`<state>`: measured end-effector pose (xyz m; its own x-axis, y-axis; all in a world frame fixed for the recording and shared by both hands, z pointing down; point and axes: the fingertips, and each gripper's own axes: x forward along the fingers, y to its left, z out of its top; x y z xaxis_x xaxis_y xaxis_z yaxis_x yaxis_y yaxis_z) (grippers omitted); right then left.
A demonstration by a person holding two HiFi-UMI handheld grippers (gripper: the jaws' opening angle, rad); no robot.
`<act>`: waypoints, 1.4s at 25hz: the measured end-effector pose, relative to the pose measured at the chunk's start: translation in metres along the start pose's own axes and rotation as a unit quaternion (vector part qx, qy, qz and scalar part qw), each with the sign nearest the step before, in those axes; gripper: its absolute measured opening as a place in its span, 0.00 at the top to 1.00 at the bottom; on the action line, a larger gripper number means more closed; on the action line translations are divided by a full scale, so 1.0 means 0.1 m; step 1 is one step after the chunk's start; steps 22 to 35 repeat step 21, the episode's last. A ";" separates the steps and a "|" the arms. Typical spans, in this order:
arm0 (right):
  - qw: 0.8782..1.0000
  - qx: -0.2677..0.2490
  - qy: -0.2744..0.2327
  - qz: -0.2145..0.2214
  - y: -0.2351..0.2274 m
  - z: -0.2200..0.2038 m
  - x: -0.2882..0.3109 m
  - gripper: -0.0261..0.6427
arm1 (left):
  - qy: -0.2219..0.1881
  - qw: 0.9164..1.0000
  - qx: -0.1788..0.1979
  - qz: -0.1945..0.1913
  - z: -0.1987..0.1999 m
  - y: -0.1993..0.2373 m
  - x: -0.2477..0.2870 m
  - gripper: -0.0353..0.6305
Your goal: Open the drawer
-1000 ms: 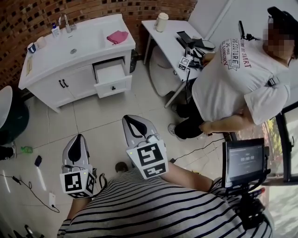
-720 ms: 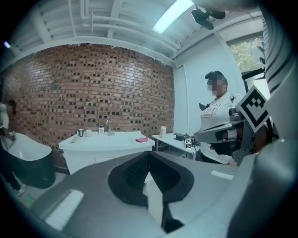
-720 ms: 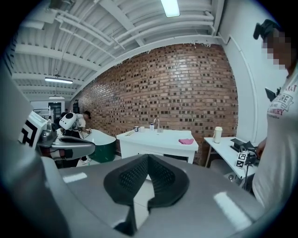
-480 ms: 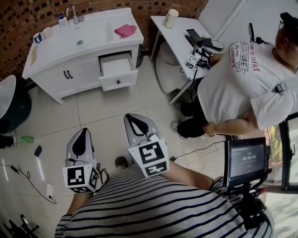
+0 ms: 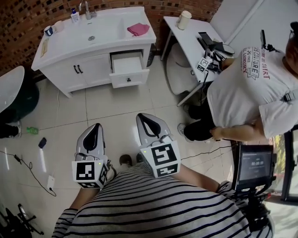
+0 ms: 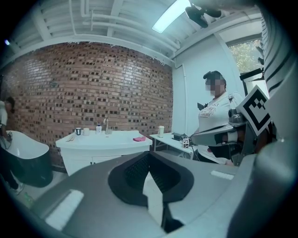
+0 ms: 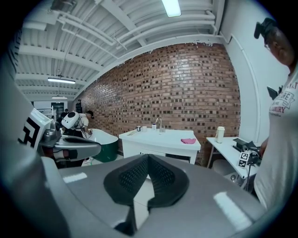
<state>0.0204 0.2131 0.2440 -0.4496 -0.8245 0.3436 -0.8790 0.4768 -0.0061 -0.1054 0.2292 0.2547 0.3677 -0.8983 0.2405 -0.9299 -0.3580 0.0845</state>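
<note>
Evidently the drawer (image 5: 129, 70) already stands pulled out; left gripper (image 5: 95, 126) and right gripper (image 5: 143, 117), pressed together and empty, well apart from it, likely need no further pull.

Pink cloth (image 5: 138, 29) beside basin (image 5: 100, 35), cup (image 5: 184, 20) on side table (image 5: 188, 41)

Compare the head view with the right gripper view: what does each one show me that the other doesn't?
Head view only: the drawer pulled out, seen from above, and the monitor at lower right. Right gripper view only: the right gripper with its jaws together and nothing between them, plus the ceiling light. Both: the white vanity, the pink cloth on it, and the cup.
</note>
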 end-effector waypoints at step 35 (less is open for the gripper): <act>1.000 -0.004 0.003 0.003 -0.02 0.00 0.08 0.96 | 0.006 1.000 0.002 0.000 0.02 0.03 0.06 0.92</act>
